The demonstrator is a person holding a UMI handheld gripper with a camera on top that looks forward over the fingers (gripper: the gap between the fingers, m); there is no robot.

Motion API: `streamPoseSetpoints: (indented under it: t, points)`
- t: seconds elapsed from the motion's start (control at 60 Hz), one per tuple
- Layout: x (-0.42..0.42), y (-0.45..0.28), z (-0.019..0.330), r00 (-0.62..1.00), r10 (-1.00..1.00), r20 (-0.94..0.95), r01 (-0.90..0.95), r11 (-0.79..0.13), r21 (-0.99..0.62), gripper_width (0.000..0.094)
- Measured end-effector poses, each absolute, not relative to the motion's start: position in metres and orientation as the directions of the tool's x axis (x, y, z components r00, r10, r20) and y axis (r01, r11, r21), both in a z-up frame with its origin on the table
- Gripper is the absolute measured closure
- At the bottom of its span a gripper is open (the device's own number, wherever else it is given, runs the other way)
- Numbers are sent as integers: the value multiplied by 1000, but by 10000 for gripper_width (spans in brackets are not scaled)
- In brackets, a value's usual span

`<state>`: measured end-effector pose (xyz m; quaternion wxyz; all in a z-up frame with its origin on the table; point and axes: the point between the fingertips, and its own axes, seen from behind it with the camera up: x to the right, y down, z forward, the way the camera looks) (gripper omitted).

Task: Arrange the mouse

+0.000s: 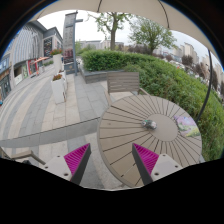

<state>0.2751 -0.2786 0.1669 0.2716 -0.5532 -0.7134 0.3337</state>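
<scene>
Setting: an outdoor terrace with a round grey slatted wooden bench in front of a green hedge, pale paving around it and buildings beyond.

Task's thing: a small grey computer mouse lies on the bench top, toward the far right part of the round surface, short of its far edge.

Neighbour: a flat pale rectangular mat with a bluish tint lies just to the right of the mouse, near the bench's right edge; whether they touch cannot be told.

Tool: the tool hangs above the near edge of the bench, its two fingers with magenta pads set well apart and holding nothing.

Key relation: the mouse lies ahead of the tool and a little to the right, beyond the right finger's tip and well apart from both fingers, not between them.

Long axis: too small to tell with confidence; the mouse seems to lie roughly across the line of the fingers.

Pose: the tool looks forward and slightly down over the bench, level, not yet lowered to the surface.

Judgement: the approach seems barely begun; the coming move calls for going forward and rightward, then lowering so the fingers straddle the mouse.
</scene>
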Motion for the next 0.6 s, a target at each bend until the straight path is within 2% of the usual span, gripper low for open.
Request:
streamPoseSetpoints:
  t: [0.3,0.6]
  points:
    - [232,-162,139,-30,999,38,622,49,-782,75]
    - [167,-112,92,37,997,64,578,30,-815,82]
